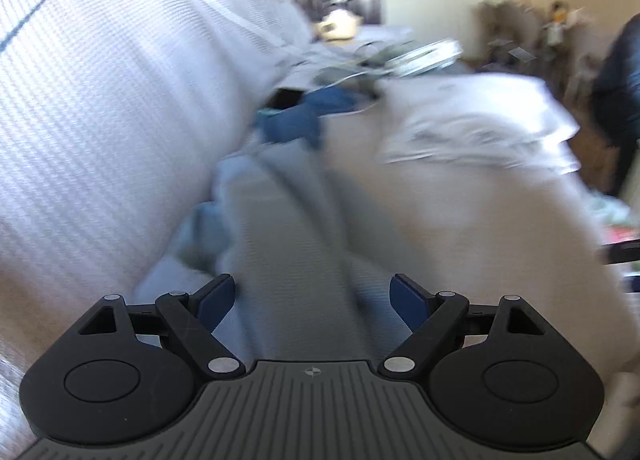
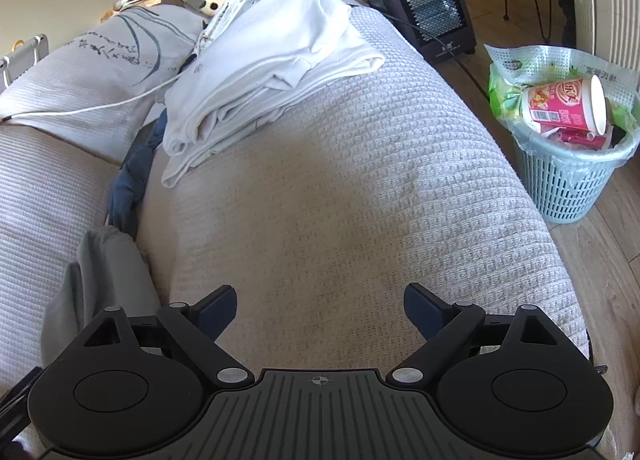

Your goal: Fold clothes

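Note:
A grey garment (image 1: pixel 288 244) lies along the sofa seat against the backrest, directly ahead of my left gripper (image 1: pixel 312 302), which is open just above it with nothing between its fingers. The same grey garment (image 2: pixel 108 272) shows at the lower left of the right wrist view. My right gripper (image 2: pixel 320 312) is open over the bare sofa seat (image 2: pixel 340 188), holding nothing. A stack of folded white clothes (image 2: pixel 264 68) rests farther along the seat; the left wrist view shows this stack (image 1: pixel 476 128) blurred. A dark blue garment (image 2: pixel 132 176) is wedged in the gap by the backrest.
The sofa backrest (image 1: pixel 100 100) rises at the left. A white cable (image 2: pixel 100 108) and a patterned cushion (image 2: pixel 132 44) lie behind the stack. On the floor to the right stand a heater (image 2: pixel 424 0) and a blue waste basket (image 2: pixel 568 172) full of rubbish.

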Demonstrator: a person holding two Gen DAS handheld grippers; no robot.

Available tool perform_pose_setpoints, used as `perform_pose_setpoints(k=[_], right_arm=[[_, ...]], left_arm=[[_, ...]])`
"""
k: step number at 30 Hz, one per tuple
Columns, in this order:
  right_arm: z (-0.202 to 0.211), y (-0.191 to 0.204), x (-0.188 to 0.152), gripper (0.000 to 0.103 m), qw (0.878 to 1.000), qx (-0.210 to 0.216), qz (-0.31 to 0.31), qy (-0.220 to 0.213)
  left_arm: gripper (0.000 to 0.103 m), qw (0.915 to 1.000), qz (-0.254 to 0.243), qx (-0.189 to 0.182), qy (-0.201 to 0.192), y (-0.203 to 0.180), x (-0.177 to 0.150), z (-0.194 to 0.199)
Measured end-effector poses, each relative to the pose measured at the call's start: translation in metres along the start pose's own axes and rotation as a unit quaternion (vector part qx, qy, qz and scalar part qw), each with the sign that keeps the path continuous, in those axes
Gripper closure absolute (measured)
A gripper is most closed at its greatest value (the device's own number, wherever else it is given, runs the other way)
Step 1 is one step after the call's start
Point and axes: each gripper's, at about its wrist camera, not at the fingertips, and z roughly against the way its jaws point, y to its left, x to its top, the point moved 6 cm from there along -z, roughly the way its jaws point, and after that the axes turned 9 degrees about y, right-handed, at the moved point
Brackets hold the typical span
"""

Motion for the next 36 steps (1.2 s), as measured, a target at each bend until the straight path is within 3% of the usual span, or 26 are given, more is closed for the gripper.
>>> perform_pose_setpoints(k=[5,7,8,12,14,17,20,22,24,26,27,30,32,35,36], right_arm=[[-0.001,0.000,0.000,0.010,1.000,0.000,0.000,0.003],[-0.002,0.000,0.000,0.010,1.000,0.000,0.000,0.003],[-0.002,0.000,-0.001,0.010,1.000,-0.001,0.000,0.004],[-0.002,-0.001,0.000,0.010,1.000,-0.001,-0.001,0.002],[-0.002,-0.001,0.000,0.010,1.000,-0.004,-0.002,-0.001],[0.000,-0.004,0.002,0.010,1.000,-0.014,-0.007,-0.011],[0.003,-0.010,0.005,0.010,0.999,-0.018,-0.018,-0.022],[0.004,-0.013,0.005,0.010,0.999,-0.019,-0.027,-0.024],[0.004,-0.015,0.006,0.010,0.999,-0.020,-0.030,-0.023],[0.004,-0.015,0.006,0.010,0.999,-0.022,-0.031,-0.021],[0.003,-0.015,0.005,0.010,0.999,-0.022,-0.030,-0.021],[0.003,-0.013,0.005,0.010,0.999,-0.021,-0.025,-0.020],[0.004,-0.014,0.005,0.010,0.999,-0.019,-0.025,-0.023],[0.004,-0.014,0.004,0.010,0.999,-0.019,-0.027,-0.023],[0.004,-0.014,0.004,0.010,0.999,-0.020,-0.027,-0.022]], left_arm=[[0.020,0.9997,0.017,0.015,0.012,0.004,0.004,-0.023],[0.060,0.9997,0.019,-0.012,-0.002,0.003,0.006,-0.022],[0.086,0.9992,0.019,-0.035,-0.004,0.000,0.006,-0.019],[0.093,0.9931,0.027,-0.113,-0.011,-0.011,0.005,-0.001],[0.094,0.9856,0.022,-0.167,-0.018,-0.023,0.004,0.017],[0.094,0.9662,-0.009,-0.257,-0.022,-0.054,-0.004,0.049],[0.094,0.9398,-0.052,-0.338,0.005,-0.093,-0.024,0.068],[0.094,0.9221,-0.086,-0.376,0.026,-0.119,-0.043,0.076],[0.093,0.9107,-0.116,-0.393,0.049,-0.140,-0.063,0.074],[0.086,0.9088,-0.137,-0.389,0.066,-0.155,-0.082,0.071],[0.077,0.9095,-0.143,-0.384,0.073,-0.159,-0.089,0.068],[0.062,0.9147,-0.126,-0.375,0.081,-0.159,-0.094,0.063],[0.058,0.9196,-0.113,-0.368,0.080,-0.155,-0.089,0.065],[0.050,0.9228,-0.095,-0.371,0.046,-0.143,-0.070,0.083],[0.037,0.9229,-0.091,-0.373,0.022,-0.137,-0.060,0.091]])
